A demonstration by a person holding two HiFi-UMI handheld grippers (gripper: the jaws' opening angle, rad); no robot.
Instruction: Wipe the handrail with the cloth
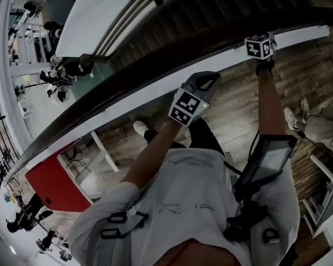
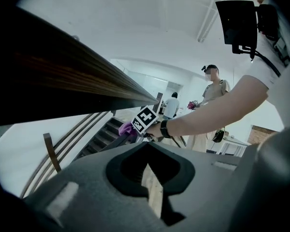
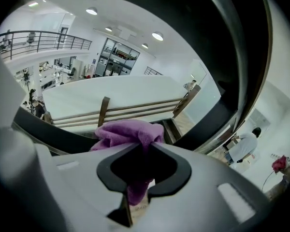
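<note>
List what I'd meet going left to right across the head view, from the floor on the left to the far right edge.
Red flat panel → white shoe → left gripper → right gripper → bystander's beige trouser legs.

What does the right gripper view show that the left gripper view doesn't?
Only the right gripper view: a balcony with a railing. Only the left gripper view: the person's arm and a marker cube. Both: the purple cloth that the right gripper pinches, and the dark handrail.
</note>
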